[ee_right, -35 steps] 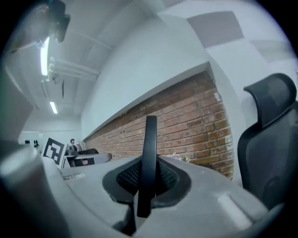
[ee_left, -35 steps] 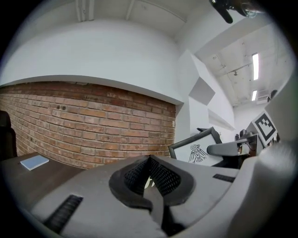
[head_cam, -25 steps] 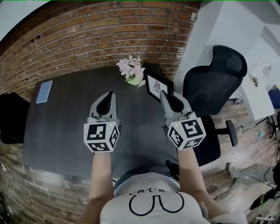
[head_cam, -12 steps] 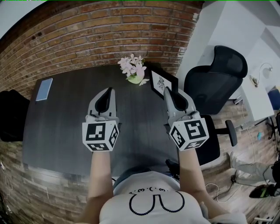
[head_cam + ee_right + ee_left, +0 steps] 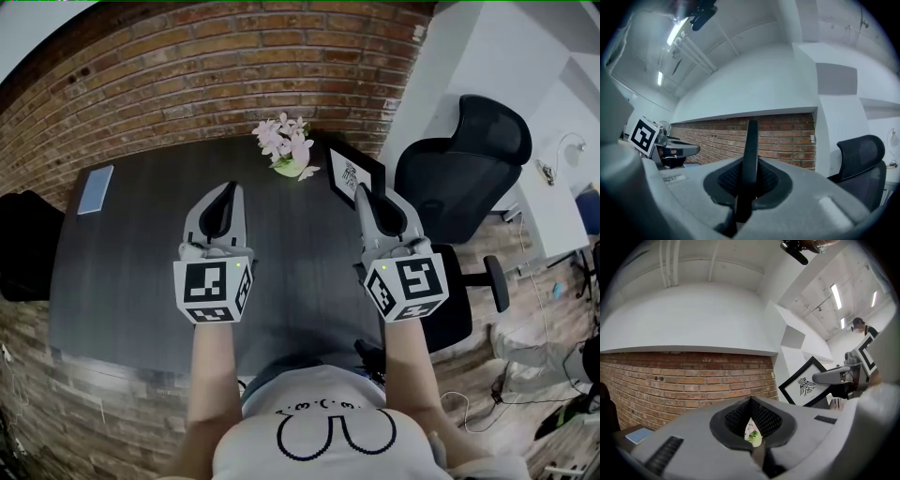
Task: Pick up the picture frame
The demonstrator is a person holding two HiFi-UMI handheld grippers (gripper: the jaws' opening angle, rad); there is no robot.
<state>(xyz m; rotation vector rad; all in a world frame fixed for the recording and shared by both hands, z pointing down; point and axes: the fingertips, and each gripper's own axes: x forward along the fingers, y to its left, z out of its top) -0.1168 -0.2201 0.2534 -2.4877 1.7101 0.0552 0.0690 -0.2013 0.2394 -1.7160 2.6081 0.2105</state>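
The picture frame (image 5: 354,175), black-edged with a white print of an insect, is held tilted above the dark table's (image 5: 141,272) far right part. My right gripper (image 5: 362,194) is shut on its near edge. In the right gripper view the frame (image 5: 749,154) shows edge-on as a black bar clamped between the jaws. The left gripper view shows the frame (image 5: 805,387) face-on, with the right gripper (image 5: 834,377) at its right side. My left gripper (image 5: 230,189) hovers over the middle of the table, shut and holding nothing.
A pot of pink flowers (image 5: 288,150) stands at the table's far edge, just left of the frame. A blue notebook (image 5: 95,194) lies at the far left. A black office chair (image 5: 469,169) stands to the right, a brick wall behind the table.
The right gripper and the frame have edged slightly away from me and to the right. The left gripper has rolled a little and stays in place.
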